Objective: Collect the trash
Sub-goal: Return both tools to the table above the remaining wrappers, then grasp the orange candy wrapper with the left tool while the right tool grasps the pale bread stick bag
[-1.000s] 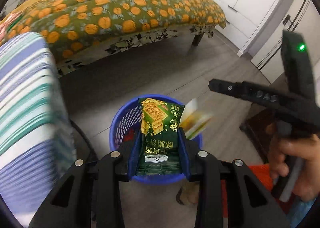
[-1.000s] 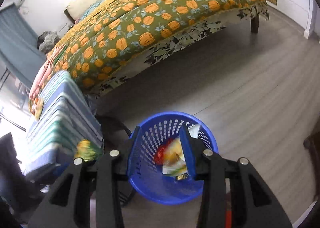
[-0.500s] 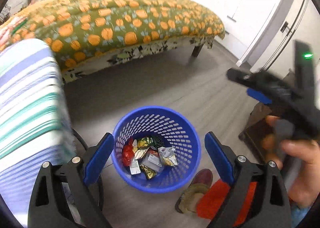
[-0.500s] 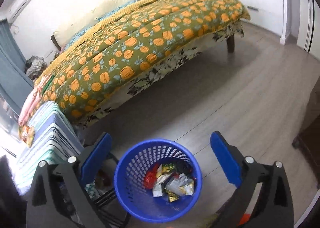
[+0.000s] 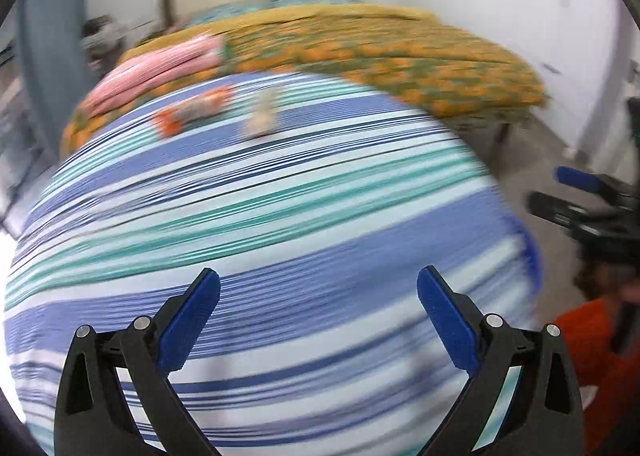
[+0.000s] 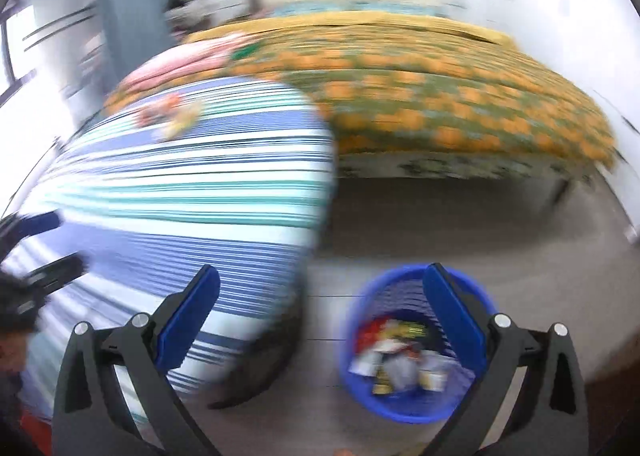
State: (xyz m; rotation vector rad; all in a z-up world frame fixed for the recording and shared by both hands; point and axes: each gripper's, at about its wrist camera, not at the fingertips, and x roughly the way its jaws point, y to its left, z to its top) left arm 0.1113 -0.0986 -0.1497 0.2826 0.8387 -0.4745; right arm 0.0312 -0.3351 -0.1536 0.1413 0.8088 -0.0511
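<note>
With the wrappers dropped into the blue basket (image 6: 412, 352) on the floor at near right, both my left tongs (image 5: 318, 316) and right tongs (image 6: 320, 312) are spread empty and have swung toward the striped table (image 5: 260, 216), where two blurred wrappers (image 5: 224, 112) remain at its far side.

Your left gripper (image 5: 318, 308): black angular arms, silver screws, blue pads. Right gripper (image 6: 322, 306): identical build. Orange sleeve (image 5: 588, 340) at four o'clock.

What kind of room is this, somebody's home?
Most likely a bedroom at home: a bed under an orange-flowered quilt, a striped cloth-covered surface beside it, and a blue wastebasket on the floor.
</note>
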